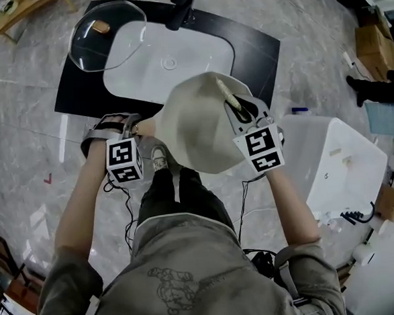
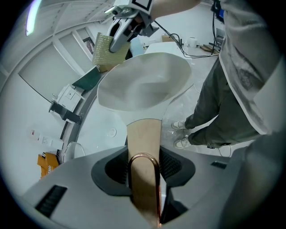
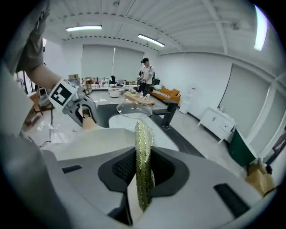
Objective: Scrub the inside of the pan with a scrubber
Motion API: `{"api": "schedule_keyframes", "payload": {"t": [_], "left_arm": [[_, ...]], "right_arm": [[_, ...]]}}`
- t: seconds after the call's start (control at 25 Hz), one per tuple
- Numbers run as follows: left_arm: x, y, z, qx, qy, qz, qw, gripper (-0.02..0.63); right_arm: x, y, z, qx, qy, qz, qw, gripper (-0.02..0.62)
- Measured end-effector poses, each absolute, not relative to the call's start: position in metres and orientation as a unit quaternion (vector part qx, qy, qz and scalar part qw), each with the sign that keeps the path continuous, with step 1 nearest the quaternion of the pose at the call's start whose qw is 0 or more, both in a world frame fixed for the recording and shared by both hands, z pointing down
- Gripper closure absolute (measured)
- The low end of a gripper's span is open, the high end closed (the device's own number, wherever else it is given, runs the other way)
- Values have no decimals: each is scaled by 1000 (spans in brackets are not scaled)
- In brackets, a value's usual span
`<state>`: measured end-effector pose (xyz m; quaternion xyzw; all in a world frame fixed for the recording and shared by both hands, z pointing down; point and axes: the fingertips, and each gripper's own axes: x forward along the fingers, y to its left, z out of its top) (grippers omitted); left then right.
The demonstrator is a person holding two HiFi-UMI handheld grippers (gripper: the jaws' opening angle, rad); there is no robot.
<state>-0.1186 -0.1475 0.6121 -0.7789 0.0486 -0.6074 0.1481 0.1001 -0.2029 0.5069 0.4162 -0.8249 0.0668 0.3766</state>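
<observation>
Pan (image 1: 205,122), cream-coloured, held tilted in the air just in front of the black tabletop (image 1: 257,48) with its white sink (image 1: 170,61). Wooden handle (image 2: 144,138) clamped between the jaws of the left gripper (image 2: 144,172), copper loop (image 2: 144,157) showing at the pads. Right gripper (image 3: 142,174) clenched on a thin green-yellow scrubber (image 3: 143,152), set at the pan's far rim, perhaps touching it, though hard to judge. Glass lid (image 1: 104,32) lying on the tabletop's corner, overlapping the sink.

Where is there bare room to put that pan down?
The white basin is bare right of the glass lid, in front of the faucet. The black counter beside the basin's right edge is bare too. Crowded: the basin's left corner, under the lid.
</observation>
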Motion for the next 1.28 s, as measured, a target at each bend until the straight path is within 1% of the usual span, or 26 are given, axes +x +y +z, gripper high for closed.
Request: {"api": "schedule_keyframes", "payload": {"t": [0.16,0.32,0.6,0.84,1.04,1.2,1.28], "left_arm": [[-118,-148,612,-780,50,-605,151,430],[-118,-147,612,-786,46,-597,152,430],[-117,-147,612,-787,37,-594,162,433],[-118,-147,612,-793,42,-588,156,433],[-117,-147,613,-792,46,-589,154,433],[-117,-146,613,-792,50,-590,150,433],[-118,-146,613,-791,51,-592,146,433]], "right_arm": [[107,-223,533,454,-791,32,410,515],[109,-230,567,469,-761,21,448,515],[95,-224,609,447,-760,5,472,515],[67,-196,642,364,-786,53,497,515],[47,-156,645,289,-803,64,517,515],[30,-112,644,190,-816,109,534,514],[20,-88,643,127,-823,150,534,512]]}}
